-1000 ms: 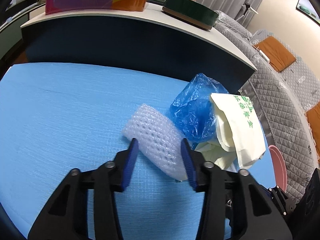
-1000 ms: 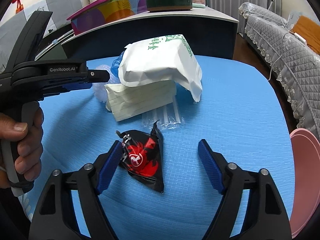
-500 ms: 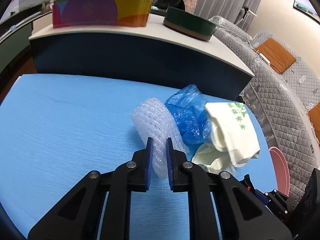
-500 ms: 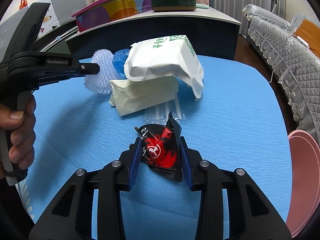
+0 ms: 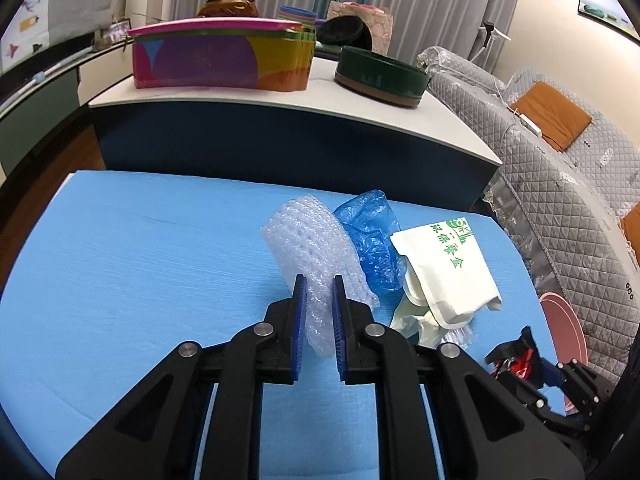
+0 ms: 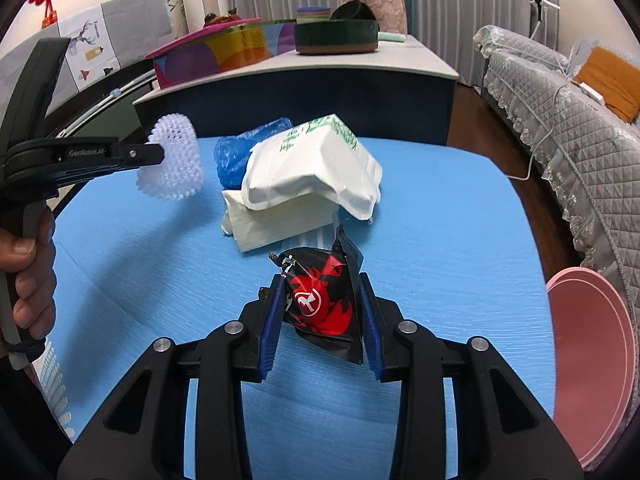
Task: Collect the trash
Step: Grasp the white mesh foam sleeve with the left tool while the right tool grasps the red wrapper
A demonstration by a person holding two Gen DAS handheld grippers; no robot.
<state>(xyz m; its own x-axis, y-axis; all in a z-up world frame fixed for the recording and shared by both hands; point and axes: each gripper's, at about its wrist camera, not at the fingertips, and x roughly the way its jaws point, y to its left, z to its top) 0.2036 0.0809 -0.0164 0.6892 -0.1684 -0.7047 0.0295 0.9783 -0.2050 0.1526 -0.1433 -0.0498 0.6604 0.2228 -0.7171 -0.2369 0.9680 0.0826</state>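
Observation:
My left gripper (image 5: 319,284) is shut on a white foam net sleeve (image 5: 308,240) and holds it above the blue table (image 5: 140,260); the sleeve also shows in the right wrist view (image 6: 172,164). My right gripper (image 6: 320,284) is shut on a black and red snack wrapper (image 6: 324,300), lifted just off the table. A blue plastic bag (image 5: 372,232), a white paper bag with green print (image 5: 448,264) and a cream folded box (image 6: 280,224) lie together on the table.
A pink bin (image 6: 588,380) stands at the table's right edge. A dark counter (image 5: 280,140) behind the table carries a colourful box (image 5: 220,60) and a green round tin (image 5: 380,76). A grey quilted sofa (image 5: 560,200) is at the right.
Both grippers shut on their items a second ago. Since then the left has raised the foam sleeve off the table and the right has lifted the wrapper.

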